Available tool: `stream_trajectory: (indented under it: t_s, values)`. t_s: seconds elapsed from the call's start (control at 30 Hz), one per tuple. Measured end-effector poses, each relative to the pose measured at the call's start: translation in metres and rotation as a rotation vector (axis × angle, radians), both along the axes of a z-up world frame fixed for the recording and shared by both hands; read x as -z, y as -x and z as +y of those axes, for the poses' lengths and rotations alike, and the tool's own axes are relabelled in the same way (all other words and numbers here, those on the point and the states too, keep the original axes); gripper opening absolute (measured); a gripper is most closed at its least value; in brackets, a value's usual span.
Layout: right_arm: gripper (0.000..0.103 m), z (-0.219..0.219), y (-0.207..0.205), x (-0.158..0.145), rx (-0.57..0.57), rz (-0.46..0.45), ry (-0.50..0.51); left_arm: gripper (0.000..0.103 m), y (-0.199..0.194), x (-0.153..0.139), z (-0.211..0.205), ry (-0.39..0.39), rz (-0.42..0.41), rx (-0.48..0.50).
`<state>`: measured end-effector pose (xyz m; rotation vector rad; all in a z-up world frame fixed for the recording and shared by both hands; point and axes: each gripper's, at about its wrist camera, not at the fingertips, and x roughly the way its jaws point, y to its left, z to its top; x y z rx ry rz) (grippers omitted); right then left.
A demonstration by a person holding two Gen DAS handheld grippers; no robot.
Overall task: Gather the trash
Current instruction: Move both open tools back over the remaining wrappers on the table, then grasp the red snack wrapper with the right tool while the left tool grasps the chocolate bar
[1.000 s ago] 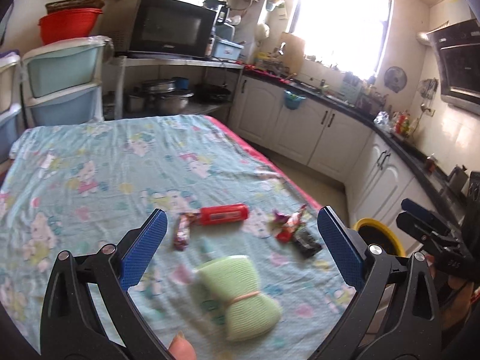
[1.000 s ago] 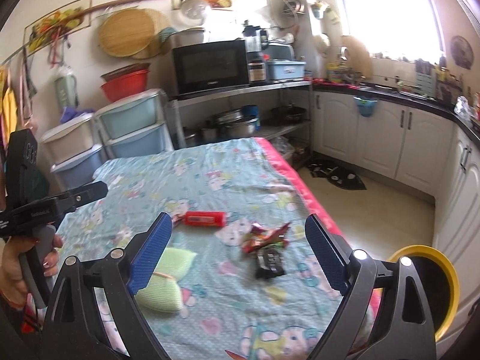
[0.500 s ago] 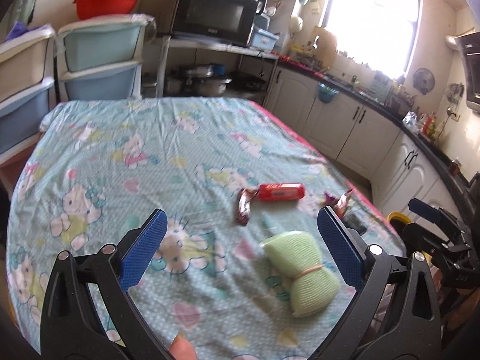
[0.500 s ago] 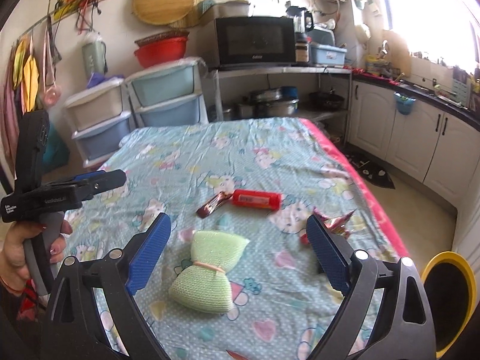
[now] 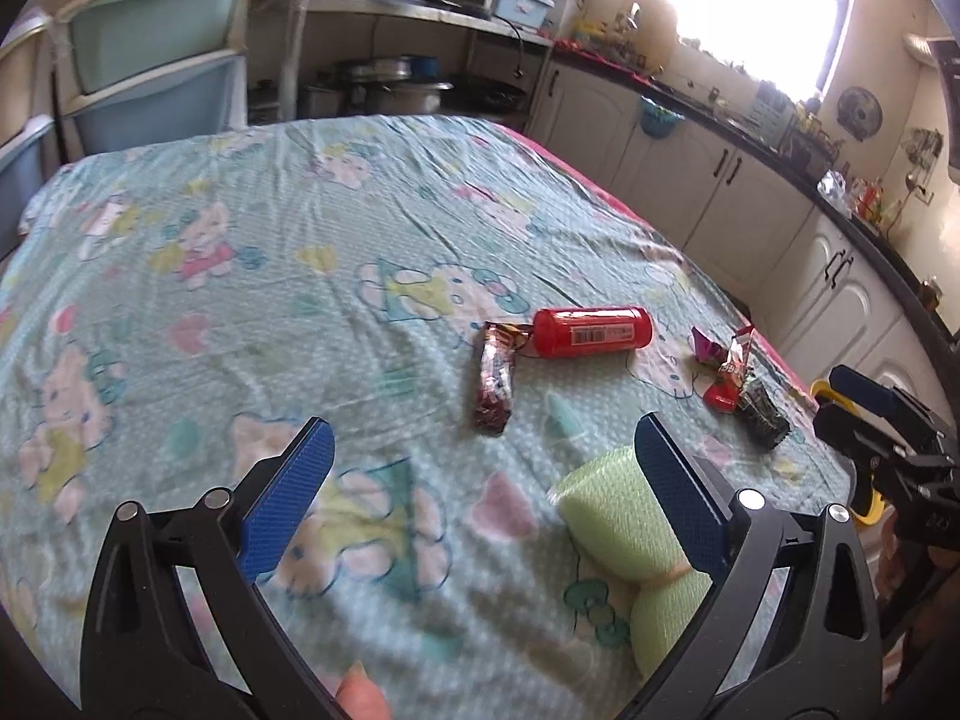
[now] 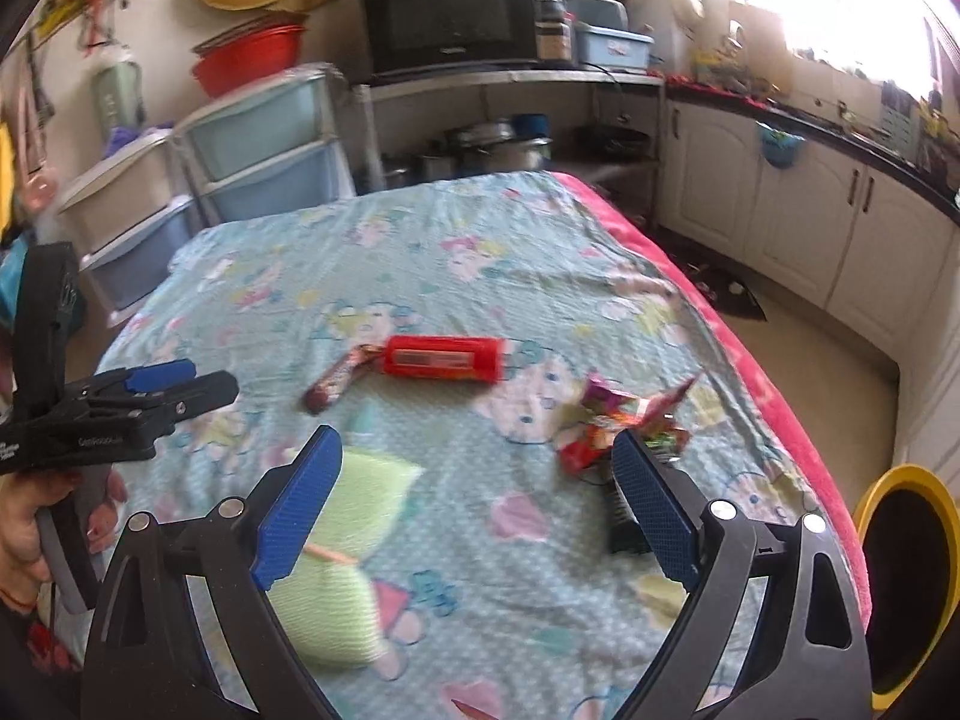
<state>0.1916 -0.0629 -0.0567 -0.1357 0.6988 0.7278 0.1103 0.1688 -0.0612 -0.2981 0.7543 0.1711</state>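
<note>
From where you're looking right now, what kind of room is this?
Most likely a home kitchen. A black microwave sits on a shelf with cooking pots below, and white cabinets under a dark countertop run along the window wall. The table with the cartoon-print cloth stands in the middle.

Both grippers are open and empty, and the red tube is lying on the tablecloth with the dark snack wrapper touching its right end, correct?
Nearly. The dark snack wrapper meets the red tube at its left end, not its right, as the left wrist view shows. The rest holds: the left gripper and right gripper are open and empty, and the tube lies on the tablecloth.
</note>
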Motion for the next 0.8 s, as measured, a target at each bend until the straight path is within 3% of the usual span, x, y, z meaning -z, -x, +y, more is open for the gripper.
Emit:
stream_trajectory:
  t_s: [0.43,0.8]
  values:
    - [0.088,-0.037,-0.081,0.025,0.188,0.083,0.018,0.064,-0.063,0.033,0.000,0.033,0.070,0.041]
    - [0.069,-0.044,-0.143,0.061,0.266,0.261,-0.006,0.044,-0.082,0.047,0.011,0.063,0.092,0.025]
